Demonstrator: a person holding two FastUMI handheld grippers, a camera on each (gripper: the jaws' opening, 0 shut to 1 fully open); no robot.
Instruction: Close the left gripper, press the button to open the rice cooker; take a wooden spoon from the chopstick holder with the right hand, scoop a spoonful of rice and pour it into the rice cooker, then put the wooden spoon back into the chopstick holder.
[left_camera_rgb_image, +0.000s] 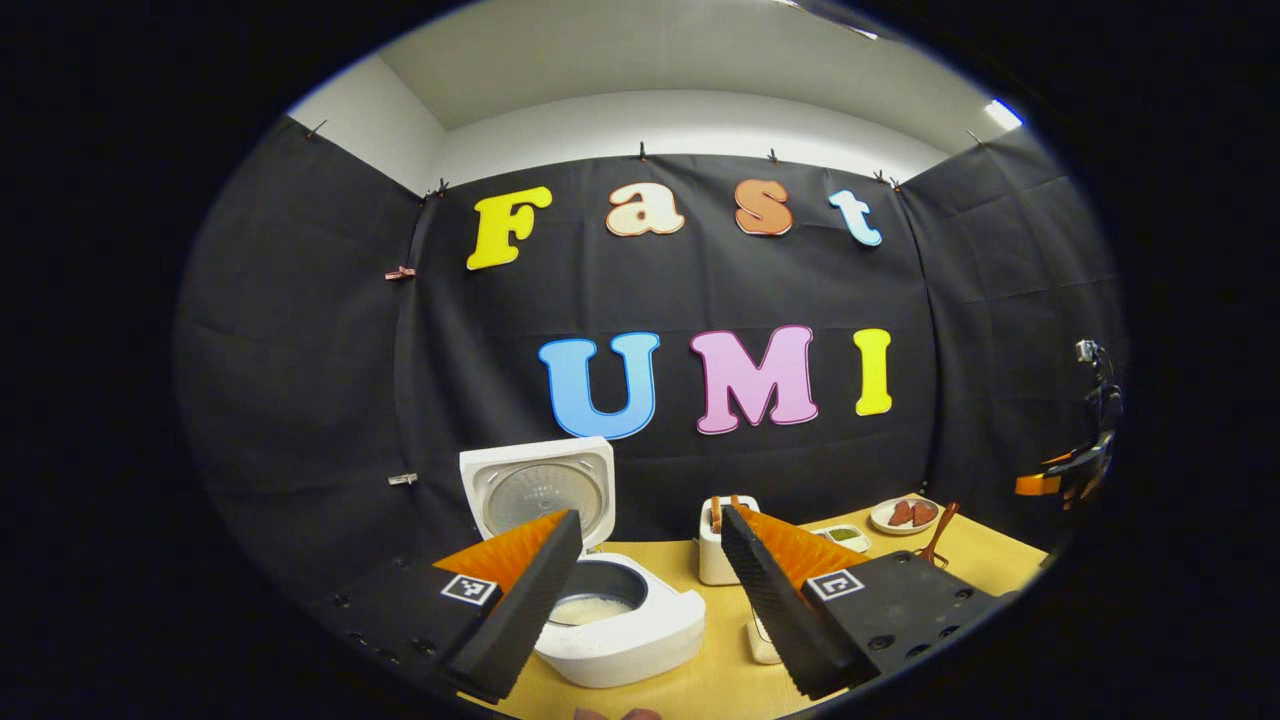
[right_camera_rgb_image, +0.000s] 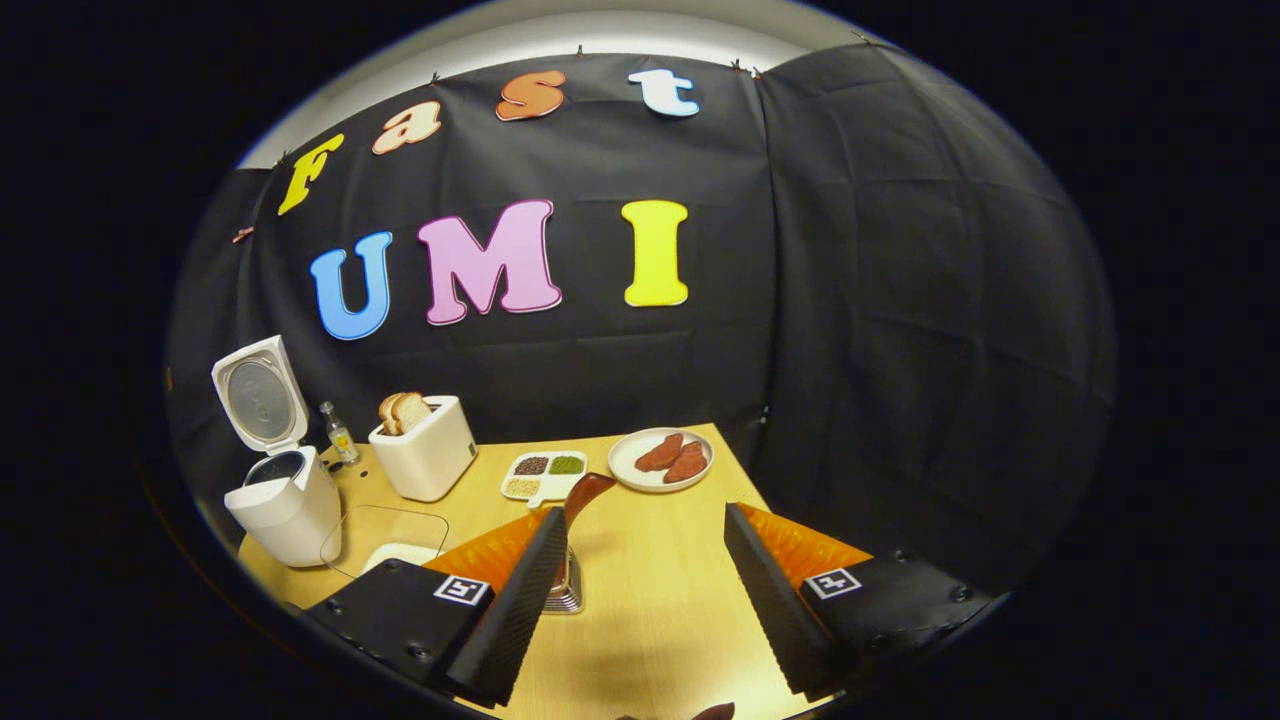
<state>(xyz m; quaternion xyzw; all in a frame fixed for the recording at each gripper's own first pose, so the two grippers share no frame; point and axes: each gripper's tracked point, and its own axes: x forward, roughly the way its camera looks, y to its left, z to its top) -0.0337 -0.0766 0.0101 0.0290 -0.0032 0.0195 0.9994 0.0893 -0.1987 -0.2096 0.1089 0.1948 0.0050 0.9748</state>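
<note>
The white rice cooker (left_camera_rgb_image: 620, 630) stands with its lid (left_camera_rgb_image: 537, 490) up, and a pale filling shows in its pot. My left gripper (left_camera_rgb_image: 650, 520) hangs open just in front of the cooker, nothing between its fingers. In the right gripper view the cooker (right_camera_rgb_image: 280, 500) sits at the table's left end. The wooden spoon (right_camera_rgb_image: 583, 495) stands bowl-up in the metal chopstick holder (right_camera_rgb_image: 565, 592), right beside the left finger of my open right gripper (right_camera_rgb_image: 645, 520). A clear container of rice (right_camera_rgb_image: 390, 545) lies between cooker and holder. The spoon (left_camera_rgb_image: 940, 535) also shows at the right in the left gripper view.
A white toaster (right_camera_rgb_image: 425, 445) with bread, a small bottle (right_camera_rgb_image: 340, 432), a divided dish of grains (right_camera_rgb_image: 545, 472) and a plate of sausages (right_camera_rgb_image: 662, 458) line the back of the wooden table (right_camera_rgb_image: 650, 620). Black cloth walls close in behind and to the right.
</note>
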